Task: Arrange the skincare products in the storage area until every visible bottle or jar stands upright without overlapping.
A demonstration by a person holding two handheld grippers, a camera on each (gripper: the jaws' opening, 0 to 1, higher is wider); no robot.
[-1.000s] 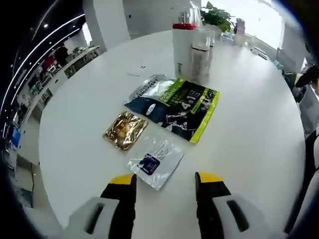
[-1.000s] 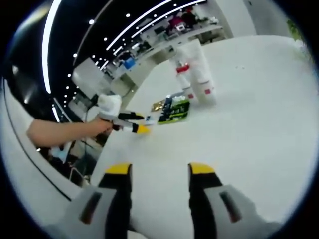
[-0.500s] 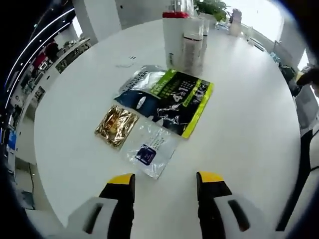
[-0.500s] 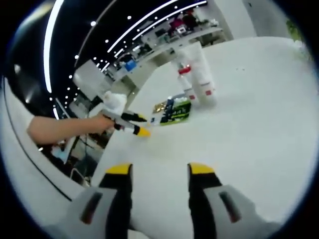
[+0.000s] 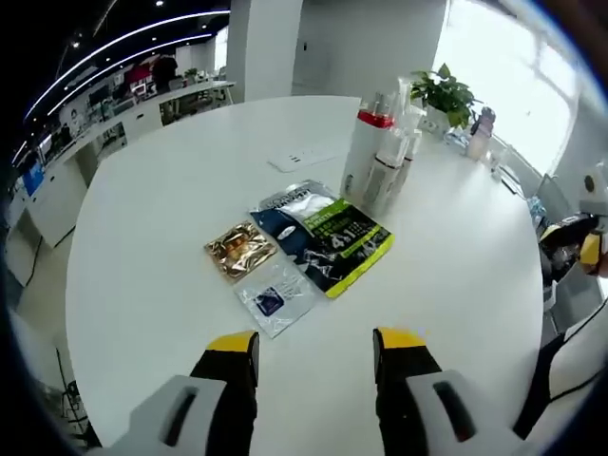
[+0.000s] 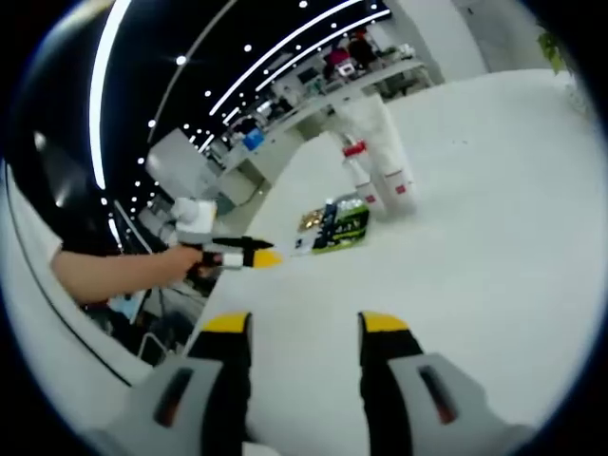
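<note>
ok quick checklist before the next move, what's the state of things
1. Left gripper open and empty: ok.
2. Right gripper open and empty: ok.
3. Bottles upright: ok, standing clustered at the table's far side.
4. Bottles not overlapping: cannot tell, they stand close together.
5. Green pouch, gold sachet and clear sachet upright: not ok, all lie flat.
6. Grippers apart: ok.

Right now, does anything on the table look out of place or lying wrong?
Yes. Three flat packs lie on the white table: a gold sachet, a clear sachet and a green-and-dark pouch, which overlaps the clear one. The bottles behind them stand upright. Nothing looks spilled.
</note>
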